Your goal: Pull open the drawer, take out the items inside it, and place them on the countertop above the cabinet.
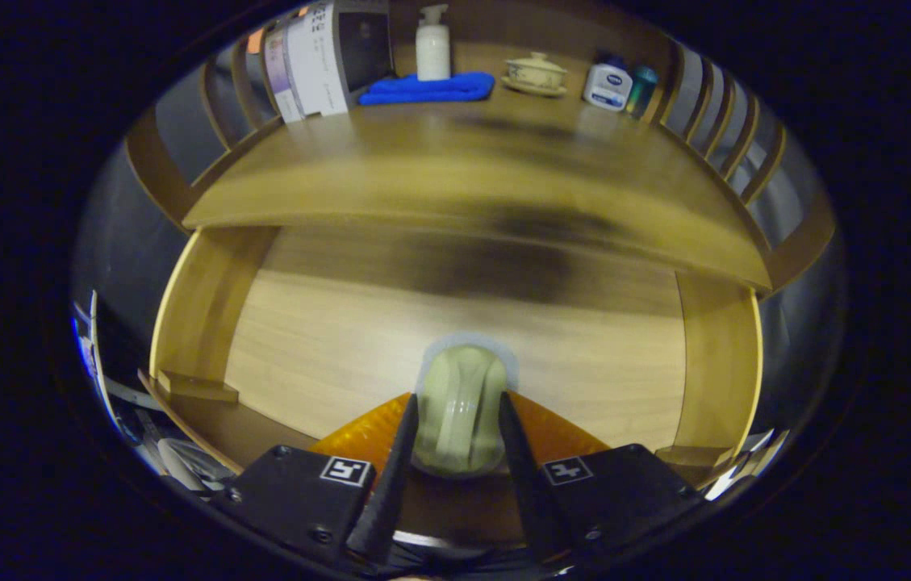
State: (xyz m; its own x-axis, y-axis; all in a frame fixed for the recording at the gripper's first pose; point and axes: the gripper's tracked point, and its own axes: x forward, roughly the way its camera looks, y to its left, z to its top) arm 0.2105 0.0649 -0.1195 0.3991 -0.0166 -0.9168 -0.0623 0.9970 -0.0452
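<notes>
Drawer (455, 339) lies open beneath the jaws, which clamp a pale green item (461, 420) on both sides; no writing on it is legible; counter (463, 177) lies beyond.

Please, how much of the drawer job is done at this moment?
Done: the drawer is pulled open under the countertop. In hand: the gripper is shut on a pale green item, both fingers pressing its sides, over the drawer floor. Left: to set this item on the countertop, where a blue cloth and bottles stand at the back. No other item shows on the drawer floor.
</notes>
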